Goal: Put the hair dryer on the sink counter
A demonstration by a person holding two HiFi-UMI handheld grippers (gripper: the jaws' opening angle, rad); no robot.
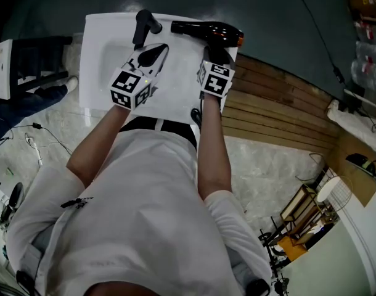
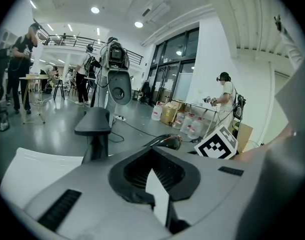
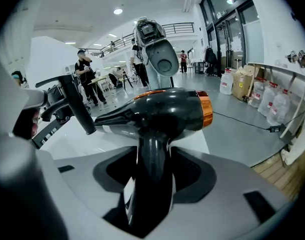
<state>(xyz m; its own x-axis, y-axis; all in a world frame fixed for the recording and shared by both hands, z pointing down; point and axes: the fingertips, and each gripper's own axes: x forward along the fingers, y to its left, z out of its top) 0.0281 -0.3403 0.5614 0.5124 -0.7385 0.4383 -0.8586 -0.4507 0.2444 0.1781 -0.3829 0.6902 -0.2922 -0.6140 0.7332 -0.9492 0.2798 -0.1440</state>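
Over the desk (image 1: 95,79) back-right corner the dryer (image 1: 208,32) is clamped by its handle in right hand-held gripper (image 3: 151,176); left hand-held gripper (image 2: 157,196) closed, empty. Rigid, slick plastic, likely top-heavy, so handle near the barrel is best hold.

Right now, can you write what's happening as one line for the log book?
right tool: shut on hair dryer handle | left tool: shut, empty | hair dryer: over sink counter
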